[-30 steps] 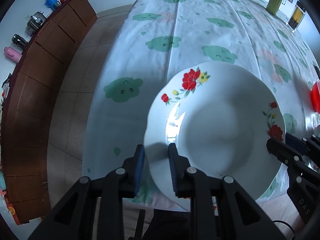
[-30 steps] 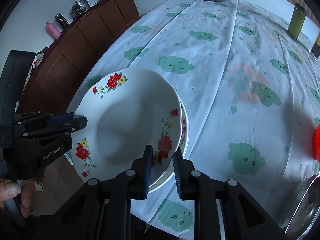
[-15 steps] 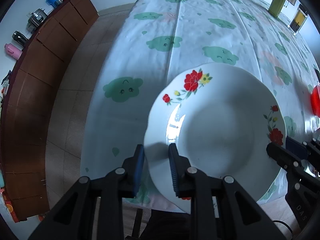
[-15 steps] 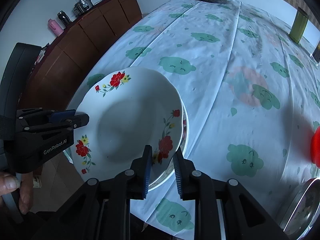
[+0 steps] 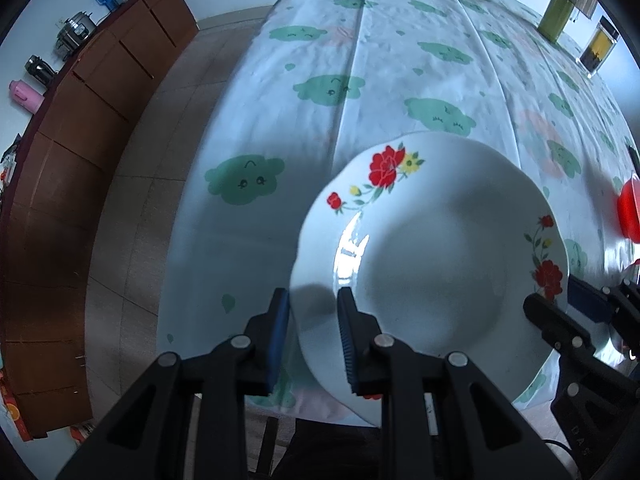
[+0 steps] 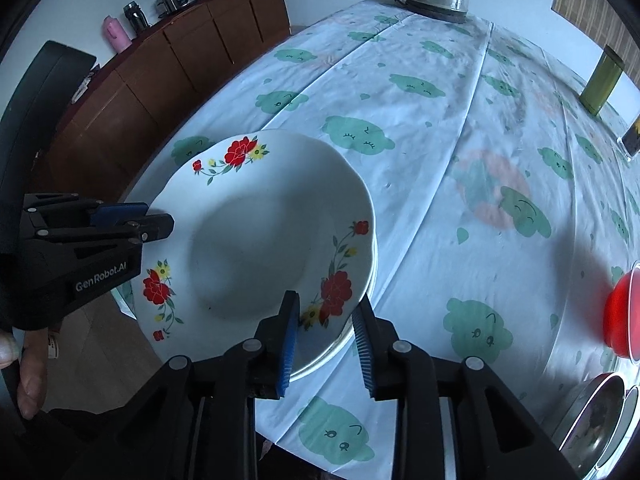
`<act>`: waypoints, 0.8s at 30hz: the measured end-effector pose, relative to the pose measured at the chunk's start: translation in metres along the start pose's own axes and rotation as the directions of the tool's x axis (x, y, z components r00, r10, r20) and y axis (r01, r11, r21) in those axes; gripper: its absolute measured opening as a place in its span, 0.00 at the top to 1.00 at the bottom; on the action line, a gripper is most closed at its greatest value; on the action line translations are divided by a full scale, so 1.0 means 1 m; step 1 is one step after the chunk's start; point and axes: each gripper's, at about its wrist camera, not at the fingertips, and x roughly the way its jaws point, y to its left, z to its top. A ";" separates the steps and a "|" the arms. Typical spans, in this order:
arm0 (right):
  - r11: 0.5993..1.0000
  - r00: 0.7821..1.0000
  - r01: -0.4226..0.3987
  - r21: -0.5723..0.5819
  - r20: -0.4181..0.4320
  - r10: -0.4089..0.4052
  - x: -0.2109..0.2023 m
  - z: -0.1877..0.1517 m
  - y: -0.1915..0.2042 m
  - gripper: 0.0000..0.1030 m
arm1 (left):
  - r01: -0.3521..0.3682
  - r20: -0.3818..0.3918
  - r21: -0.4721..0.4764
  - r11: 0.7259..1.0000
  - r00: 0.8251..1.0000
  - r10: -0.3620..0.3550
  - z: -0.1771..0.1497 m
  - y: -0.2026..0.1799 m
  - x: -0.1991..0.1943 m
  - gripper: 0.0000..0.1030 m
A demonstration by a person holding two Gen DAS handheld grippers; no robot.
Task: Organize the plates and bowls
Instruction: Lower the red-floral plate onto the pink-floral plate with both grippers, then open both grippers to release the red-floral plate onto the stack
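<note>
A white flowered plate (image 6: 276, 236) sits on top of at least one more plate whose rim (image 6: 320, 360) peeks out beneath it, the stack lying at the near edge of the table (image 6: 440, 160) with its cloud-print cloth. The left gripper (image 5: 314, 332) is clamped narrowly on the plate's rim on the side toward the wooden sideboard (image 5: 80, 160), one pad above and one below. The right gripper (image 6: 326, 344) straddles the opposite rim by the red flower, and its jaws have just been opening: a gap shows beside each pad, so it seems to have let go, with the rim between them but not pinched. Judging from this, stacking this plate is nearly done (it looks seated on the one beneath, though full contact cannot be confirmed), and what is left here is for the left gripper to release. A red dish (image 6: 622, 316) and a metal dish (image 6: 592, 412) lie well apart to the right, probably waiting to be sorted.
</note>
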 end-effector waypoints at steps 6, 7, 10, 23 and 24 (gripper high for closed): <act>1.000 1.000 0.012 -0.029 -0.001 -0.012 0.002 -0.001 0.005 0.67 | -0.012 0.024 0.017 1.000 1.000 0.012 -0.001 -0.003 -0.003 0.69; 0.999 1.000 0.013 -0.030 0.000 -0.013 0.002 -0.001 0.006 0.67 | -0.009 0.023 0.015 1.000 1.000 0.009 0.000 -0.003 -0.004 0.69; 0.999 1.000 0.024 -0.044 0.000 -0.024 0.002 -0.001 0.010 0.66 | 0.006 0.021 0.008 1.000 1.000 -0.006 0.001 -0.001 -0.004 0.66; 0.992 0.997 0.079 -0.094 -0.001 -0.079 0.003 -0.004 0.022 0.50 | 0.033 0.025 -0.006 0.999 0.999 -0.032 0.000 0.005 -0.004 0.54; 0.993 0.997 0.072 -0.090 -0.003 -0.072 0.004 -0.004 0.022 0.46 | 0.035 0.025 -0.008 0.999 0.999 -0.035 0.000 0.007 -0.004 0.54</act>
